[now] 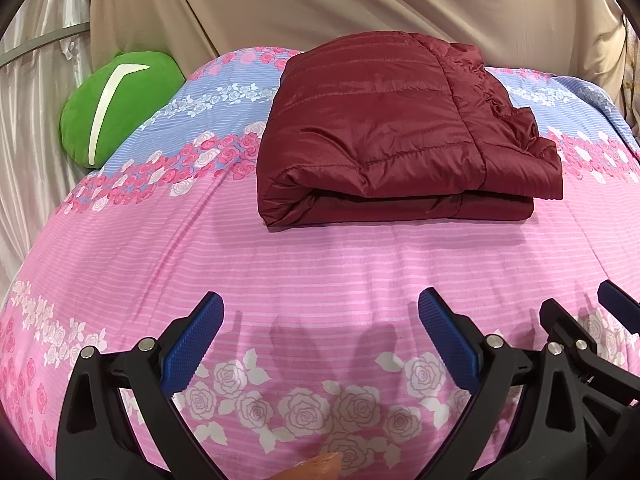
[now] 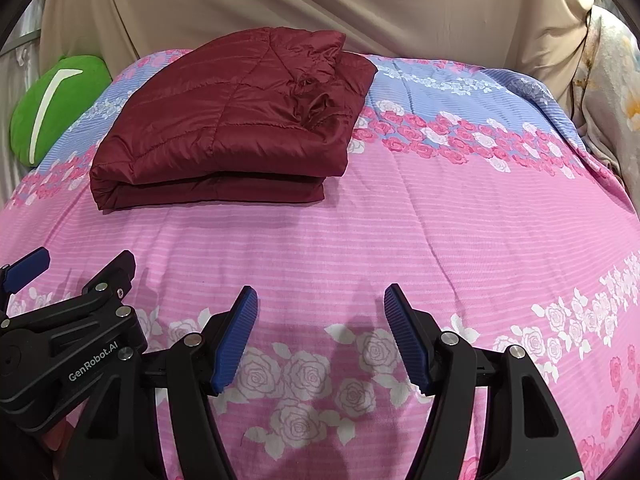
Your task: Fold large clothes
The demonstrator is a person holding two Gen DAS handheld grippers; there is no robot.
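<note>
A dark red quilted jacket (image 1: 392, 128) lies folded into a thick rectangle on the far half of the bed; it also shows in the right wrist view (image 2: 228, 128). My left gripper (image 1: 320, 308) is open and empty, hovering over the pink sheet well short of the jacket. My right gripper (image 2: 320, 300) is open and empty too, beside the left one, to the jacket's near right. The right gripper's body shows at the right edge of the left wrist view (image 1: 580, 344), and the left gripper's body at the lower left of the right wrist view (image 2: 80, 320).
The bed has a pink and blue rose-print sheet (image 1: 280, 264). A green plush cushion (image 1: 116, 104) sits at the far left corner. Beige curtains (image 1: 320, 0) hang behind the bed. Floral fabric (image 2: 616, 80) hangs at the far right.
</note>
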